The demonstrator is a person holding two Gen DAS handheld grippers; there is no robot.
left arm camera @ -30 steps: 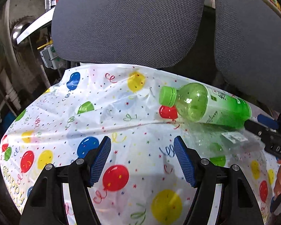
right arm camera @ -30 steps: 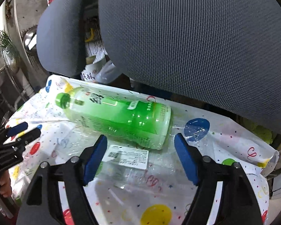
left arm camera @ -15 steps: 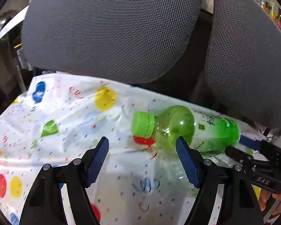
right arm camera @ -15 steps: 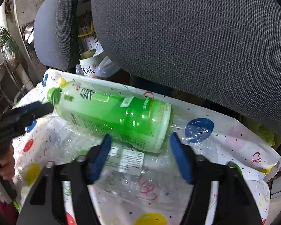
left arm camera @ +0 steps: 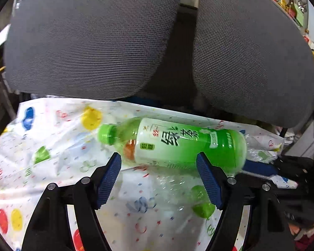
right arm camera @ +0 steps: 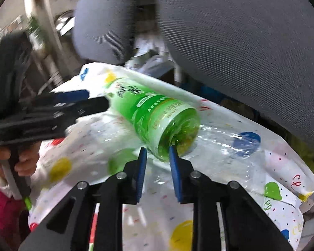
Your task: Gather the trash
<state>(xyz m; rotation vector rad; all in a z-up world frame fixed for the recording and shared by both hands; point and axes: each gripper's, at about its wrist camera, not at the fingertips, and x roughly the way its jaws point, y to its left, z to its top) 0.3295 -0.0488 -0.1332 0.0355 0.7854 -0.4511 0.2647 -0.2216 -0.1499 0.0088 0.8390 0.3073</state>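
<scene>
Right tongs (right arm camera: 157, 154) have just been closing on the green bottle (right arm camera: 152, 113) — base rim pinched between them, likely for lifting; left tongs (left arm camera: 158, 161) stand apart, bottle just ahead.

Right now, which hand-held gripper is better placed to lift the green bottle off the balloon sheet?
Right. The right hand-held gripper has just been closing on the green bottle, its base rim between the pads. The left hand-held gripper stands wide open, gripping nothing.

Glossy plastic bottle (left arm camera: 178, 144); matt woven-mesh chair back (left arm camera: 90, 37).
</scene>
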